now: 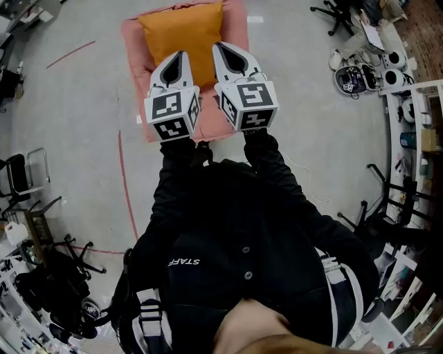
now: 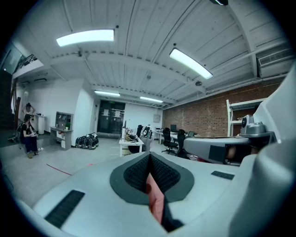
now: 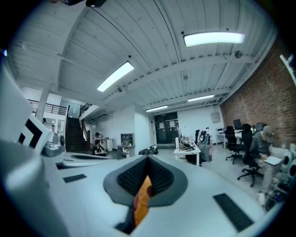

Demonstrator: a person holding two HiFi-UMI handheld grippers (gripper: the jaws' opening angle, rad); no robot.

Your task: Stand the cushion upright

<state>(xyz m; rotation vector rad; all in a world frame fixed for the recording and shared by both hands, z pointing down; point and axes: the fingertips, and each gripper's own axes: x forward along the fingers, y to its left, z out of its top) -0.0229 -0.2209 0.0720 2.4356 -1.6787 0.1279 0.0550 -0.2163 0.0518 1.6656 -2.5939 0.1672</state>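
Observation:
An orange cushion (image 1: 181,34) lies flat on a larger pink pad (image 1: 136,69) on the grey floor, at the top of the head view. Both grippers hover side by side over them, held well above the floor and pointing almost level. My left gripper (image 1: 181,54) is shut, its tips over the cushion's lower left part. My right gripper (image 1: 221,46) is shut too, over the cushion's right edge. In the left gripper view the closed jaws (image 2: 149,155) show a pink sliver through the slit below the pads. The right gripper (image 3: 148,158) shows an orange sliver there. Neither has anything pinched at its tips.
Red tape lines (image 1: 124,183) cross the floor left of the pad. Office chairs (image 1: 336,14) and white gear (image 1: 356,72) crowd the right side, with shelving (image 1: 415,131) beyond. Chairs and bags (image 1: 41,276) stand at the lower left. White desks (image 2: 129,144) and seated people are far off.

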